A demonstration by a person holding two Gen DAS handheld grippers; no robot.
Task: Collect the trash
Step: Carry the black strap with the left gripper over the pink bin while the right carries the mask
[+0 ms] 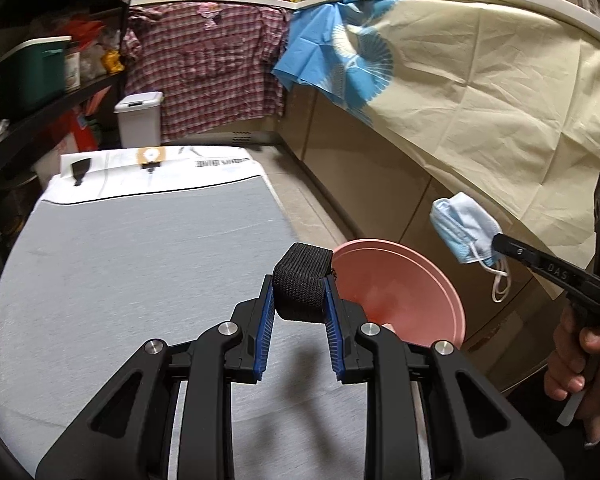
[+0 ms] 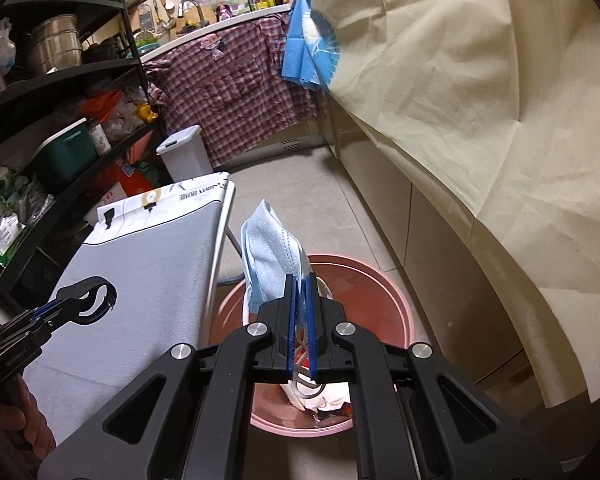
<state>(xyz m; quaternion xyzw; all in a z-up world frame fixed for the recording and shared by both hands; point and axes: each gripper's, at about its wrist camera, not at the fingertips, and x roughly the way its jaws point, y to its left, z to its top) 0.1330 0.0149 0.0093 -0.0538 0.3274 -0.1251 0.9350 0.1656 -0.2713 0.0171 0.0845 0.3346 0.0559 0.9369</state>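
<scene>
Kitchen cabinets draped in a cream cloth are running down the right side, and a grey ironing board is filling the left, with a pink bin sitting on the floor tiles just beside the board's edge. Judging from the right wrist view, the bin is lying directly below and ahead of the right gripper, whose jaws are pinching a blue face mask; the mask is standing up out of the fingertips with its long axis running forward and up, while its ear loops are trailing back between the blue pads, so the drop looks to be nearly straight down. White crumpled trash is already showing in the bin's bottom. The left gripper is hovering over the near end of the board, jaws clamping a black woven strap loop, with the bin's rim just to its right, so that arm is looking farther from the opening than the right one
</scene>
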